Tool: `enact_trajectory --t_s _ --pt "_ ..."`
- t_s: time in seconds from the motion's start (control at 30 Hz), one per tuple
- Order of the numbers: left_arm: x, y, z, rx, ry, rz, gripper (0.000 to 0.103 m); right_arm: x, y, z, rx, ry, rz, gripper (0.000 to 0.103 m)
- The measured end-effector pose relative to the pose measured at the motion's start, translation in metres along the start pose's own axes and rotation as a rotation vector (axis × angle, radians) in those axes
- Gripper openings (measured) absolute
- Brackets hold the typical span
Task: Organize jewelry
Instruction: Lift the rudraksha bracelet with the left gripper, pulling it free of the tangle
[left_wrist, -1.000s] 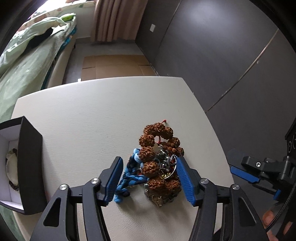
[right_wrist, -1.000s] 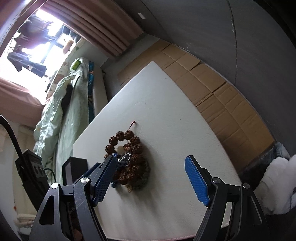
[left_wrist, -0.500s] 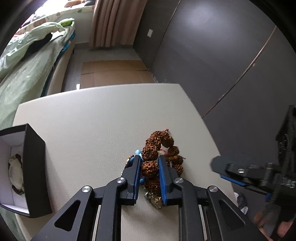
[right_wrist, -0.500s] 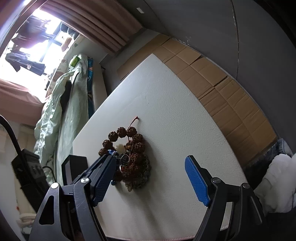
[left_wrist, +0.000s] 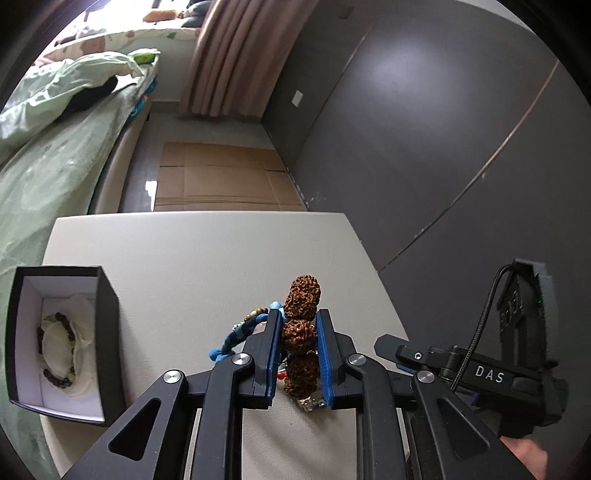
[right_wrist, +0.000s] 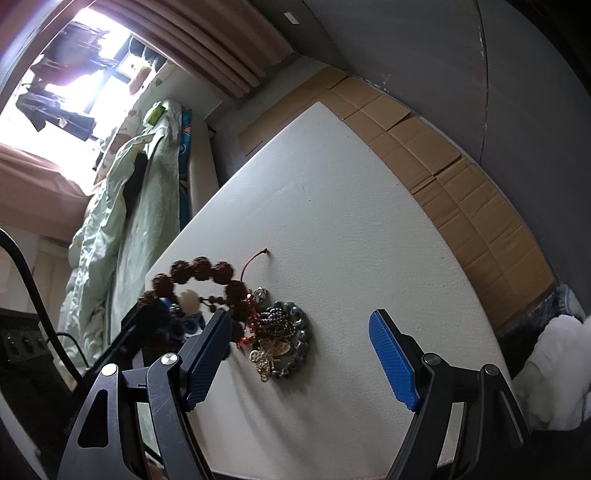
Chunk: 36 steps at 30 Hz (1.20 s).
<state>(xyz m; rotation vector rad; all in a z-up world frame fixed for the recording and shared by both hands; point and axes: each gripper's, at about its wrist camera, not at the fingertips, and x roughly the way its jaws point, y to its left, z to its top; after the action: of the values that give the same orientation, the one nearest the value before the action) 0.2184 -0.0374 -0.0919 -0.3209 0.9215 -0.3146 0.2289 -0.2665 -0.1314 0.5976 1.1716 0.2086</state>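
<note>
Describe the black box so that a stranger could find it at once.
On the white table, look at its left edge, beside the bed. There stands the open black box, white inside, with a bead bracelet on white paper.

Blurred seed-bead bracelet (right_wrist: 199, 280); left hand-held gripper (right_wrist: 155, 317) too.

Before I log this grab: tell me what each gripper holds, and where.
The left gripper pinches the brown seed-bead bracelet by one bead of its loop. The right gripper is open, holding nothing.
</note>
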Motion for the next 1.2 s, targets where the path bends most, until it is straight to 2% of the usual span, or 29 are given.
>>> enact_trajectory --t_s 0.23,0.43,0.73,0.93,1.2 --pt "-0.011 0.019 0.005 -0.056 -0.010 -0.029 0.019 0.008 0.003 -0.001 -0.001 0.023 0.059 0.077" --pt "0.006 0.035 -0.001 -0.090 0.080 -0.030 0.019 0.018 0.012 -0.004 -0.011 0.048 0.084 0.077" --pt "0.030 0.052 -0.011 -0.020 0.175 0.225 0.019 0.026 0.022 -0.008 -0.039 0.060 0.054 0.077" --pt "0.034 0.054 -0.014 0.001 0.184 0.233 0.019 0.027 0.024 -0.007 -0.048 0.061 0.043 0.077" --pt "0.051 0.046 -0.021 0.078 0.252 0.316 0.020 0.025 0.022 -0.007 -0.055 0.062 0.044 0.077"
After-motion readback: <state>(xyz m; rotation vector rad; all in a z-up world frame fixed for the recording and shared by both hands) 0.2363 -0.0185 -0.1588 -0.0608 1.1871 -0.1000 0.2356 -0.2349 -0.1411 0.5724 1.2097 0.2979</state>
